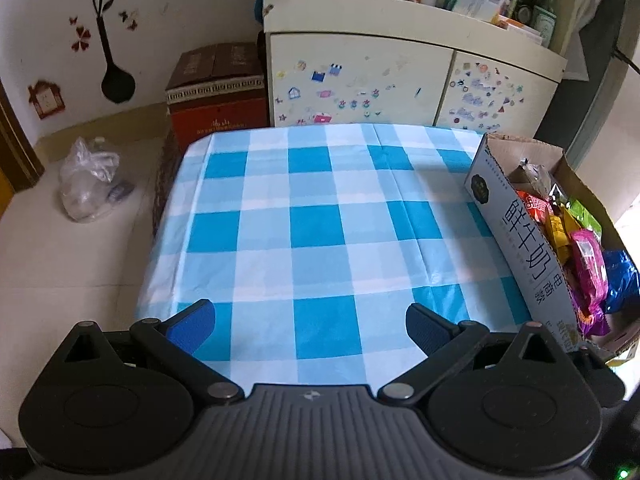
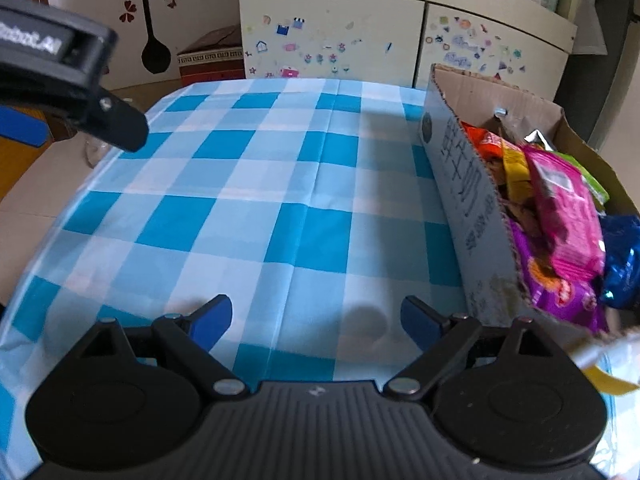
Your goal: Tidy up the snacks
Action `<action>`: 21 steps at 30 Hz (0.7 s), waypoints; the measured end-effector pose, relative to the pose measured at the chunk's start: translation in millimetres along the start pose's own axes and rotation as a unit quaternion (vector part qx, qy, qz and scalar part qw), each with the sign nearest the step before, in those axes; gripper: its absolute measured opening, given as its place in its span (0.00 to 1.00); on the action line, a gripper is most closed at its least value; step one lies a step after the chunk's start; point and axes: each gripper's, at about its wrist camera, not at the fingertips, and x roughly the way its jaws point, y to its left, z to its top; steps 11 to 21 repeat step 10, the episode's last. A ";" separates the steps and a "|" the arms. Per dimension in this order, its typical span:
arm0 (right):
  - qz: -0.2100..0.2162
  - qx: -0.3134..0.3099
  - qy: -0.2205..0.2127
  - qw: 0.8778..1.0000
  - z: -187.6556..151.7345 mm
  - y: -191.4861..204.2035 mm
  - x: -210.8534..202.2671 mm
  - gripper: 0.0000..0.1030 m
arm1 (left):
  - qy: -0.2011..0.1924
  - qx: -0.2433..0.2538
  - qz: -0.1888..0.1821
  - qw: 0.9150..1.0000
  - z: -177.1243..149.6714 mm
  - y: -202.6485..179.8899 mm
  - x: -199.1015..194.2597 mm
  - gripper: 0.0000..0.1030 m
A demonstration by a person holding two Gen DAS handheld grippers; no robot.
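Note:
A cardboard milk box (image 1: 520,236) (image 2: 464,196) stands at the right side of the blue-and-white checked tablecloth (image 1: 320,216) (image 2: 260,200). Several snack packets fill it: a pink one (image 1: 588,264) (image 2: 564,216), a purple one (image 2: 560,292), a blue foil one (image 1: 620,280) (image 2: 620,264), plus orange, yellow and green ones. My left gripper (image 1: 310,322) is open over bare cloth, with nothing between its blue pads. My right gripper (image 2: 316,318) is also open and empty, just left of the box's near corner. The left gripper's black body (image 2: 68,80) shows at the upper left of the right wrist view.
Beyond the table's far edge stands a cream cabinet (image 1: 400,80) (image 2: 360,36) covered in stickers, with clutter on top. A red-brown carton (image 1: 218,92) (image 2: 212,60) and a plastic bag (image 1: 90,180) sit on the floor to the left. A pale wrapper edge (image 2: 600,356) shows at the right.

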 end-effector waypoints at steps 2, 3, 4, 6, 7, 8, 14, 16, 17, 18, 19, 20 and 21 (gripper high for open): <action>-0.008 0.021 -0.001 1.000 2.2 -1.0 7.7 0.89 | 0.004 -0.014 -0.009 1.000 0.3 5.4 1.5 1.00; -0.012 0.033 0.000 0.999 2.8 -1.7 11.4 0.89 | 0.005 -0.020 -0.011 1.000 0.6 7.7 1.3 1.00; -0.015 0.042 -0.006 0.999 3.3 -1.9 14.4 0.91 | 0.005 -0.025 -0.013 1.000 1.2 9.1 1.0 1.00; -0.029 0.049 -0.019 0.998 4.3 2.6 19.9 0.96 | 0.001 -0.032 -0.016 0.999 2.4 11.3 -0.5 1.00; -0.035 0.055 -0.024 0.998 4.8 5.5 23.0 0.99 | -0.002 -0.032 -0.013 0.999 2.9 11.6 -0.9 1.00; -0.042 0.062 -0.030 0.997 5.1 7.5 25.3 0.99 | -0.004 -0.030 -0.008 1.000 3.3 11.2 -1.7 1.00; -0.062 0.085 -0.047 0.993 6.7 10.0 30.1 1.00 | -0.006 -0.027 -0.003 1.000 3.8 10.7 -2.2 1.00; -0.062 0.085 -0.047 0.993 6.7 10.0 30.1 1.00 | -0.006 -0.027 -0.003 1.000 3.8 10.7 -2.2 1.00; -0.062 0.085 -0.047 0.993 6.7 10.0 30.1 1.00 | -0.006 -0.027 -0.003 1.000 3.8 10.7 -2.2 1.00; -0.062 0.085 -0.047 0.993 6.7 10.0 30.1 1.00 | -0.006 -0.027 -0.003 1.000 3.8 10.7 -2.2 1.00; -0.062 0.085 -0.047 0.993 6.7 10.0 30.1 1.00 | -0.006 -0.027 -0.003 1.000 3.8 10.7 -2.2 1.00; -0.062 0.085 -0.047 0.993 6.7 10.0 30.1 1.00 | -0.006 -0.027 -0.003 1.000 3.8 10.7 -2.2 1.00; -0.062 0.085 -0.047 0.993 6.7 10.0 30.1 1.00 | -0.006 -0.027 -0.003 1.000 3.8 10.7 -2.2 1.00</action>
